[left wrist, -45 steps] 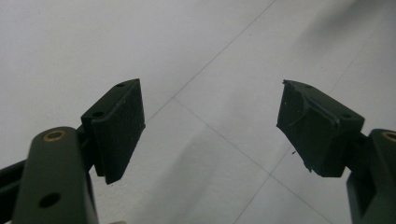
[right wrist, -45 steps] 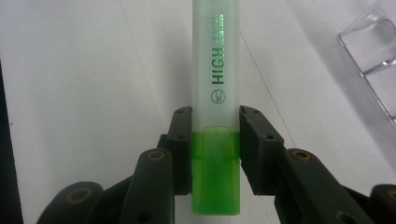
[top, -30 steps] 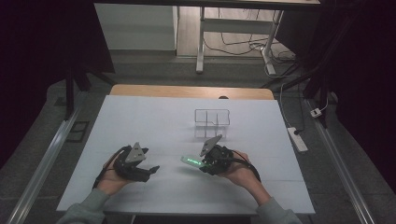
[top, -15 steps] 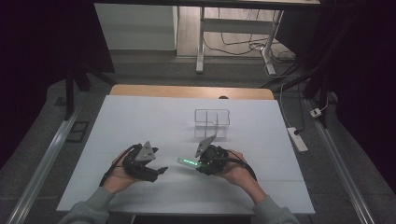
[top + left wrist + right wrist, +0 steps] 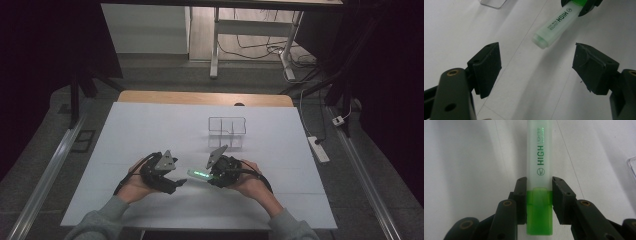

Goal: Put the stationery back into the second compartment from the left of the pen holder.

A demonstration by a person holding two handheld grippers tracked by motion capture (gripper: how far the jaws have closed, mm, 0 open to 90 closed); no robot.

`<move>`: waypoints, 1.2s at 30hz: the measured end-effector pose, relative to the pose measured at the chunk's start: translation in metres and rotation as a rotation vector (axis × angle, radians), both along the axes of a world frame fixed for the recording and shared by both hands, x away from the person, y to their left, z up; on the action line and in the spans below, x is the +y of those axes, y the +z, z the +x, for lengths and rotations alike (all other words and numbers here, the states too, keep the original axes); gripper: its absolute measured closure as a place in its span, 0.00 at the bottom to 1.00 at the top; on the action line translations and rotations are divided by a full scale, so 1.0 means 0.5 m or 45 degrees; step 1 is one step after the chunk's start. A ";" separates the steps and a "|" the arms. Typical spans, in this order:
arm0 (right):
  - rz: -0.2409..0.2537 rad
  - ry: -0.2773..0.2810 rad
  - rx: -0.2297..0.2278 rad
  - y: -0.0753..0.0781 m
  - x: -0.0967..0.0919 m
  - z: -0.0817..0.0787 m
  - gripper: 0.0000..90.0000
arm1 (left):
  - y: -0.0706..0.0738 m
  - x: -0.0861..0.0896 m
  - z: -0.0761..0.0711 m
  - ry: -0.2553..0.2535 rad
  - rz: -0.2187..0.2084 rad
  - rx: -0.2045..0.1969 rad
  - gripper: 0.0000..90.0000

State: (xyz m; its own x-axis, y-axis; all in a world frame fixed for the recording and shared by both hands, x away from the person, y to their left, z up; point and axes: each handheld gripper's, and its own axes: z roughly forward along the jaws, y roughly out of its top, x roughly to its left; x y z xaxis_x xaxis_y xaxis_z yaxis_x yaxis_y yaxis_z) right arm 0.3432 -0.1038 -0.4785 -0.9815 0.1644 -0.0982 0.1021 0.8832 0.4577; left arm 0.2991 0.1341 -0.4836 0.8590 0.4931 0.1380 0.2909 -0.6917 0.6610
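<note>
A pale green highlighter (image 5: 539, 165) with a bright green cap end is clamped between the jaws of my right gripper (image 5: 539, 195), which is shut on it near the cap. In the high view the highlighter (image 5: 198, 174) points left from the right gripper (image 5: 216, 176) toward my left gripper (image 5: 180, 181). Seen from the left gripper view, the highlighter's pale end (image 5: 554, 25) hovers just beyond my left gripper (image 5: 536, 66), whose jaws stand wide open with nothing between them.
A clear plastic box with compartments (image 5: 227, 131) stands on the white table (image 5: 150, 125) behind the grippers; its corner (image 5: 492, 3) shows at the top of the left gripper view. A wooden strip edges the table's far side.
My left gripper has slid to the right, closing in on the highlighter's free end. The right gripper has kept still with the highlighter in it.
</note>
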 end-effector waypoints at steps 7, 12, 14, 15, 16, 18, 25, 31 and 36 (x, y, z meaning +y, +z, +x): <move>0.001 0.005 0.000 0.001 0.003 -0.002 0.74 | -0.001 -0.012 0.008 -0.026 0.015 0.021 0.25; 0.005 0.006 0.004 0.001 0.005 -0.003 0.74 | -0.003 -0.019 0.012 -0.048 0.025 0.036 0.25; 0.006 0.013 0.006 0.000 0.007 -0.004 0.74 | -0.004 -0.021 0.013 -0.060 0.031 0.040 0.26; 0.003 0.018 0.006 0.000 0.008 -0.004 0.74 | -0.004 -0.022 0.014 -0.066 0.032 0.042 0.26; 0.000 0.032 0.001 -0.001 0.008 -0.003 0.74 | -0.004 -0.024 0.015 -0.073 0.033 0.046 0.26; 0.004 0.057 0.002 -0.001 0.011 -0.005 0.74 | -0.005 -0.029 0.015 -0.090 0.037 0.051 0.27; -0.008 0.106 0.003 0.000 0.021 -0.013 0.74 | -0.006 -0.051 0.019 -0.165 0.083 0.076 0.29; -0.026 0.143 -0.009 0.001 0.030 -0.021 0.74 | -0.014 -0.070 0.024 -0.233 0.128 0.122 0.33; -0.036 0.189 -0.023 0.003 0.033 -0.023 0.74 | -0.018 -0.081 0.026 -0.290 0.149 0.148 0.40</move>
